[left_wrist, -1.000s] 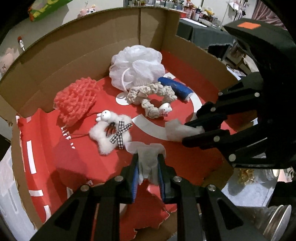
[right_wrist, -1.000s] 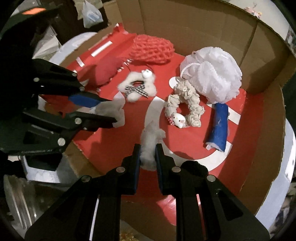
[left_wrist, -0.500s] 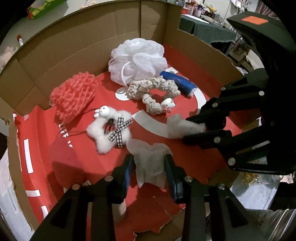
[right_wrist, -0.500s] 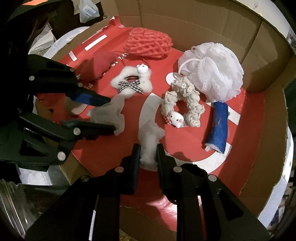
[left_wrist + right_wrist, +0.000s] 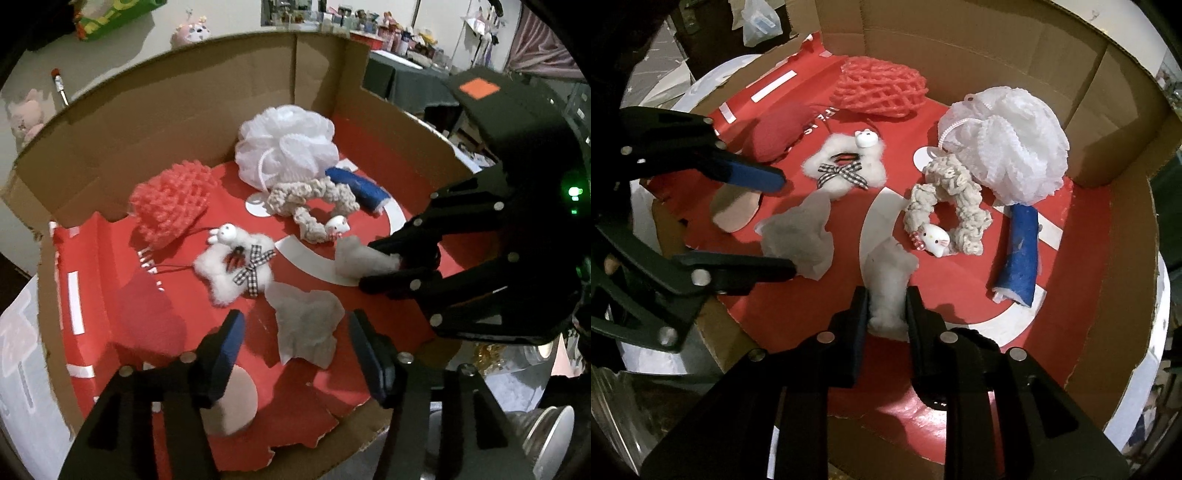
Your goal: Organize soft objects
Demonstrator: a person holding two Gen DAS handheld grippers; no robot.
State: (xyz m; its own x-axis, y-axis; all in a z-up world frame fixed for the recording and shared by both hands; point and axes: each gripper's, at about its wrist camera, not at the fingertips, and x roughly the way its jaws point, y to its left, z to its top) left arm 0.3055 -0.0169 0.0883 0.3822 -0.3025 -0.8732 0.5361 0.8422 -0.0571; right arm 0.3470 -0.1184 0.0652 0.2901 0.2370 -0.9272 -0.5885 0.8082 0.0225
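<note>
A cardboard box (image 5: 177, 110) with a red floor holds soft things. My left gripper (image 5: 295, 350) is open over the box's near edge. A flat grey cotton wad (image 5: 306, 328) lies loose on the floor between its fingers, also seen in the right wrist view (image 5: 801, 236). My right gripper (image 5: 886, 306) is shut on a white cotton tuft (image 5: 890, 280), held low over the floor; it also shows in the left wrist view (image 5: 362, 256).
In the box lie a white bath pouf (image 5: 288, 144), a coral net sponge (image 5: 170, 203), a beige scrunchie with a cat charm (image 5: 314, 206), a blue roll (image 5: 358, 188), a fluffy white clip with a checked bow (image 5: 236, 269) and a red pad (image 5: 779, 129).
My left gripper opened and let the grey cotton wad drop onto the box floor. My right gripper kept its hold on the white tuft and barely moved.
</note>
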